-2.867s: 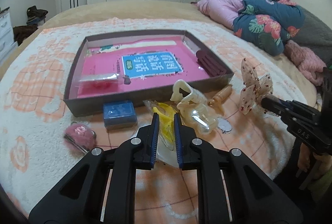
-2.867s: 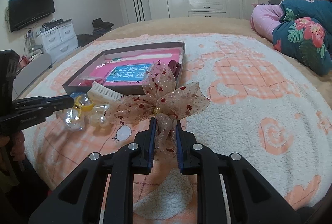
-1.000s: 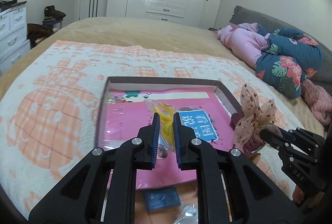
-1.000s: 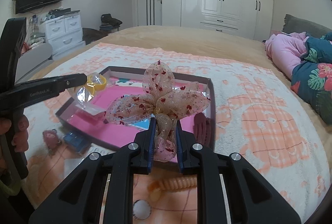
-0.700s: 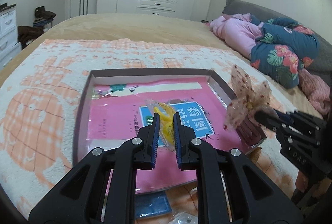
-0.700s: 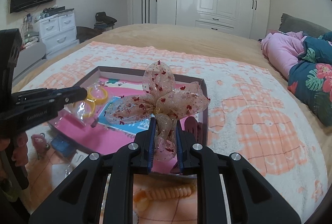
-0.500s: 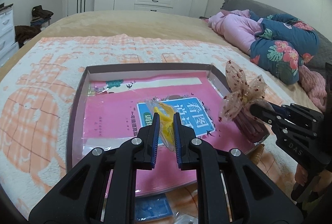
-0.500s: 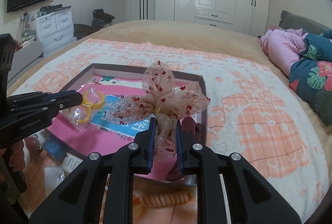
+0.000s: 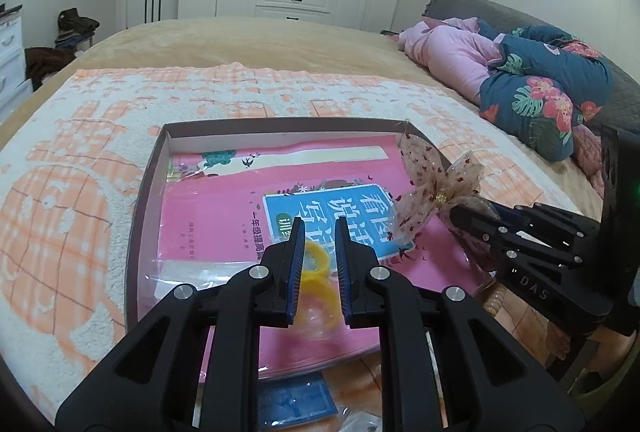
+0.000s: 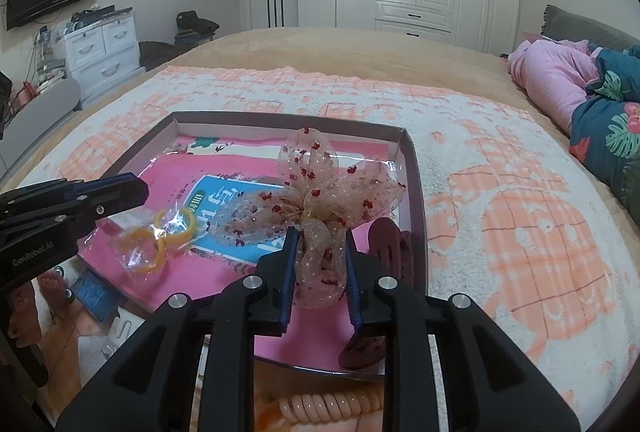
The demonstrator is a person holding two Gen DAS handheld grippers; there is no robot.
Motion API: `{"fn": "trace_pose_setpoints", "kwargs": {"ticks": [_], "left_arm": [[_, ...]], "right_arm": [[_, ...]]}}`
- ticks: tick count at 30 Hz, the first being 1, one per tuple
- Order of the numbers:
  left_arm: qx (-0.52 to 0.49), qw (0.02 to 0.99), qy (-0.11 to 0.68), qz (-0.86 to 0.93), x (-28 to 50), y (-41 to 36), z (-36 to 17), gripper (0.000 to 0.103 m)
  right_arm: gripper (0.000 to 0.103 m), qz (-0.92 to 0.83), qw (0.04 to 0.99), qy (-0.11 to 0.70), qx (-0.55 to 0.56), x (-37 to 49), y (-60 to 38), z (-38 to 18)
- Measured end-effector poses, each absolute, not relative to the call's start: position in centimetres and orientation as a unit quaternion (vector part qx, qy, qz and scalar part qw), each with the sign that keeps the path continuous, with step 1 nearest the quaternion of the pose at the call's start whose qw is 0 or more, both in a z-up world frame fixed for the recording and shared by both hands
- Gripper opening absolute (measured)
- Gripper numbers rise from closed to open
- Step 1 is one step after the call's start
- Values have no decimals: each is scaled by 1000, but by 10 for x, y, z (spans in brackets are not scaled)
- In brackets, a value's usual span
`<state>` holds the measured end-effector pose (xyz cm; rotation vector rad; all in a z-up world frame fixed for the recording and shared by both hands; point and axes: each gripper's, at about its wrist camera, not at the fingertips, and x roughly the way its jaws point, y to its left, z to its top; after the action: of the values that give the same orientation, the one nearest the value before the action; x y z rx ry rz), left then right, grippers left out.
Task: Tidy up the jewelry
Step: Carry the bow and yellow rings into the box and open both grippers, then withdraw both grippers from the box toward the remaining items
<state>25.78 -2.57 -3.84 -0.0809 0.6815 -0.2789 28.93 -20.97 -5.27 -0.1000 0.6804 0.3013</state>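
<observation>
A shallow brown tray (image 9: 147,187) on the bed holds a pink book. My left gripper (image 9: 320,228) is low over the tray's near left part. It is shut on a clear bag of yellow rings (image 9: 316,274), which rests on the book. The right wrist view has the bag (image 10: 160,236) lying just under the left gripper's tip (image 10: 140,189). My right gripper (image 10: 319,236) is over the tray's right side. Its jaws are opening, and the tail of a sheer bow with red dots (image 10: 320,187) still fills the gap. The bow (image 9: 436,195) stands upright.
A dark red hair clip (image 10: 384,240) lies in the tray's right corner. In front of the tray lie a small blue box (image 9: 294,404), a peach coil hair tie (image 10: 328,404) and a pink piece (image 10: 50,284). Folded bedding (image 9: 520,71) is piled at the far right.
Both grippers came from the bed's front edge to over the tray and sank. The bag of rings now touches the book. The right jaws stand a little wider around the bow.
</observation>
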Motion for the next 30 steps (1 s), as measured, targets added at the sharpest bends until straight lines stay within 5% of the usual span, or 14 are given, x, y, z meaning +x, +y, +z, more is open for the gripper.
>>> {"fn": "trace_pose_setpoints", "kwargs": {"ticks": [5,13,22,30], "left_arm": [[-52,936,323,-131,254,-21,-33,20],[-62,946,294,-119,238,-11,-15,43],[-64,952,279,-111,221,-7,-7,72],[-61,950,288,-104,206,-3,-11,82]], "right_arm": [[49,147,932,330,-35,285,-216,-52],[70,143,941,306,-24,261,-227,-41],[81,145,946,290,-7,233,-236,-30],[85,151,947,283,-2,209,-241,-24]]}}
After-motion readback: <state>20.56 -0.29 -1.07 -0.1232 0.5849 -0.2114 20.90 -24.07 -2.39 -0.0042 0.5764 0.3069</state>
